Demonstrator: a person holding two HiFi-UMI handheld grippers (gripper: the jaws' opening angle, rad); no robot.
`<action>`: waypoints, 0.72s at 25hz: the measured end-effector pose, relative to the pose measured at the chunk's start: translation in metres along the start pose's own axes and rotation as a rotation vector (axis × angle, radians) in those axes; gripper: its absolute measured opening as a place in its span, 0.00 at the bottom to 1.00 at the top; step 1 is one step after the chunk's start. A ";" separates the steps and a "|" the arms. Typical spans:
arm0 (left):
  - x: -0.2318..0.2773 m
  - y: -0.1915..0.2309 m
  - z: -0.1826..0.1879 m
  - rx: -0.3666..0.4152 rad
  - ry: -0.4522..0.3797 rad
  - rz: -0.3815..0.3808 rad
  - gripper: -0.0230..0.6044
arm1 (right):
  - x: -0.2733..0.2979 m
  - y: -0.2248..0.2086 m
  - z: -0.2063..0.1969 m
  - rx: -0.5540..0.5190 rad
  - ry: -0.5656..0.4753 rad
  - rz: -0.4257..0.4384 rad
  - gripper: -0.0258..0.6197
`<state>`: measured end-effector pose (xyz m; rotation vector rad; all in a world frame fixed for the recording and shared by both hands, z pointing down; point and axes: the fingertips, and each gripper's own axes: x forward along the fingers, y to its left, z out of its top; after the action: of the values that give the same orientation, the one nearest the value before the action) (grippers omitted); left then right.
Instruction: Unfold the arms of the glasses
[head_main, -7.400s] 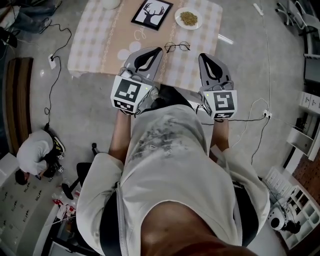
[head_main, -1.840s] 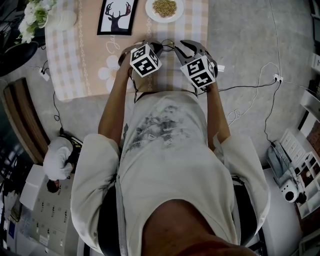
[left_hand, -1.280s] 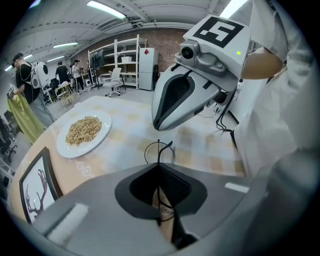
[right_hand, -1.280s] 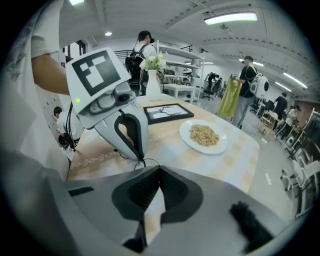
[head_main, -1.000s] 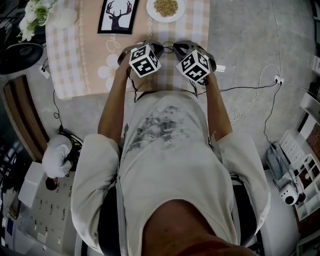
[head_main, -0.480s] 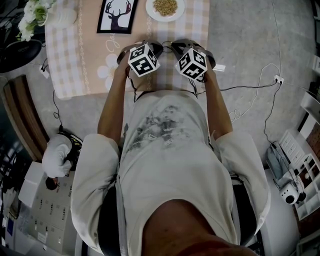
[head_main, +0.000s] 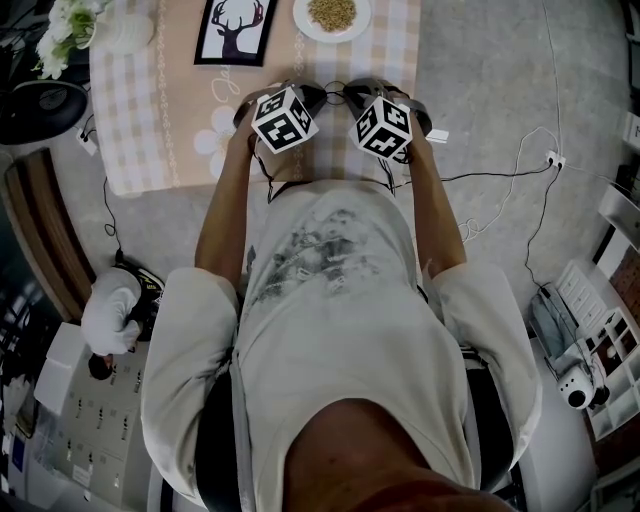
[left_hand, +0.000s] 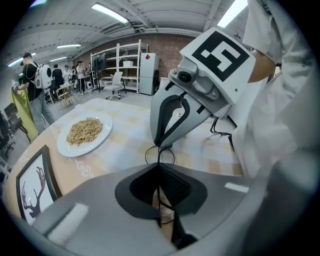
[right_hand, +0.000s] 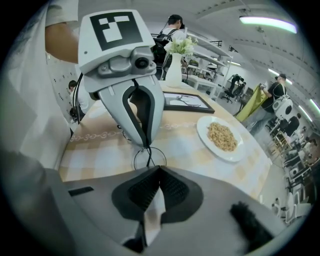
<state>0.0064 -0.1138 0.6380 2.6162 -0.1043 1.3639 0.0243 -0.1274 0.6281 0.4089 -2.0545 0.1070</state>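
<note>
Left gripper (left_hand: 159, 166) and right gripper (right_hand: 158, 169), smooth grey plastic and ribbed black inside, both pinch shut on thin round-wire glasses (right_hand: 149, 159). Their tips meet, angled steeply down. The glasses run crosswise between them, over the near half of the checked tablecloth (right_hand: 95, 150).
</note>
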 end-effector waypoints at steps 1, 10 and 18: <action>-0.001 0.000 0.000 -0.002 -0.005 0.001 0.06 | 0.000 0.000 0.000 -0.001 0.001 0.000 0.07; -0.007 -0.005 0.003 -0.007 -0.046 0.008 0.06 | 0.000 0.002 0.001 -0.012 0.007 -0.002 0.07; -0.013 -0.009 0.001 -0.015 -0.070 0.012 0.06 | 0.001 0.006 0.003 -0.019 0.011 0.002 0.07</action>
<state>0.0016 -0.1053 0.6255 2.6553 -0.1403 1.2713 0.0194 -0.1226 0.6283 0.3933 -2.0438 0.0905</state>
